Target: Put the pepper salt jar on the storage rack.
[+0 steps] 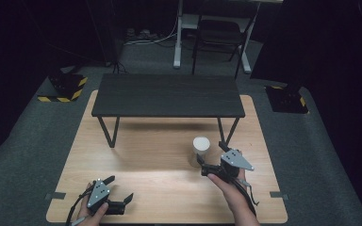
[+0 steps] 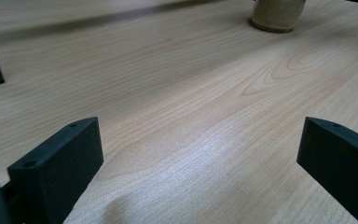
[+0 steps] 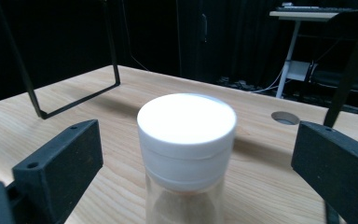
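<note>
A clear jar with a white lid (image 1: 201,149) stands upright on the wooden table (image 1: 160,188), right of centre. My right gripper (image 1: 211,156) is open, one jaw on each side of the jar and apart from it; in the right gripper view the jar (image 3: 186,154) stands between the black jaws of that gripper (image 3: 193,170). My left gripper (image 1: 120,188) rests open near the table's front left edge, nothing between its jaws. In the left gripper view the left gripper (image 2: 200,158) faces bare wood, with the jar's base (image 2: 278,14) far ahead.
A low black shelf (image 1: 168,95) on thin metal legs spans the back half of the table. A cable hole (image 3: 285,117) lies in the tabletop beyond the jar. A chair (image 1: 219,35) and a desk frame stand on the carpet behind.
</note>
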The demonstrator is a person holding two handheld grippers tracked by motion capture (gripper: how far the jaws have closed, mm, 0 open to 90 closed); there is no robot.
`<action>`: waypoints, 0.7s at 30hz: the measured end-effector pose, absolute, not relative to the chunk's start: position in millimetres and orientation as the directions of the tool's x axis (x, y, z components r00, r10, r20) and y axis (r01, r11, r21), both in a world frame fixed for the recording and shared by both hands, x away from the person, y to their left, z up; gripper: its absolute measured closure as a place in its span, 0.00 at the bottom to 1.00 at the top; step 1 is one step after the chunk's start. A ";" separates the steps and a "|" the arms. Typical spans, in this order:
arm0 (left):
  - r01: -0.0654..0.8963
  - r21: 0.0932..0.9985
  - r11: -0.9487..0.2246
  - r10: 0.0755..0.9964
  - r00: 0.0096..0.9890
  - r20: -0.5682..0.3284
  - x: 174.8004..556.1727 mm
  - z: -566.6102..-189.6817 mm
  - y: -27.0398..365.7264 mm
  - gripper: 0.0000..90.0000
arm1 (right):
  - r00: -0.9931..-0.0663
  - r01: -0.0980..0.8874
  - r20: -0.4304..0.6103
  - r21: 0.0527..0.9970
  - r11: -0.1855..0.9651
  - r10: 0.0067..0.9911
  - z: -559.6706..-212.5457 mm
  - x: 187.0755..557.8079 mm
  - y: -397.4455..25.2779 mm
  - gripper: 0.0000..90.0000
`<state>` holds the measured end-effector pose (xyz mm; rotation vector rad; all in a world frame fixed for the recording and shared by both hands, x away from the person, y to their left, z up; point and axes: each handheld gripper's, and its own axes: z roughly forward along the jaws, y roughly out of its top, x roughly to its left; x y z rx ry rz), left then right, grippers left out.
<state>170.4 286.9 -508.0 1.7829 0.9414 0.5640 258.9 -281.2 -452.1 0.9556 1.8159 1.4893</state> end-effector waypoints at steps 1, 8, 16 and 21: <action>0.340 0.920 -0.195 0.807 0.588 -0.046 170.2 -508.1 287.1 0.01 | -0.557 0.156 -0.014 0.980 0.122 0.831 -454.7 261.5 -276.3 0.04; 0.341 0.920 -0.191 0.807 0.589 -0.051 170.3 -508.4 287.7 0.01 | -0.545 0.143 -0.030 0.981 0.128 0.838 -466.9 272.1 -260.7 0.17; 0.342 0.920 -0.189 0.807 0.588 -0.053 170.3 -508.5 287.7 0.01 | -0.530 0.133 -0.007 0.987 0.091 0.848 -479.9 273.1 -252.6 0.35; 0.343 0.920 -0.189 0.807 0.588 -0.053 170.5 -508.5 287.8 0.01 | -0.517 0.126 -0.007 0.988 0.084 0.856 -482.6 270.6 -250.6 0.37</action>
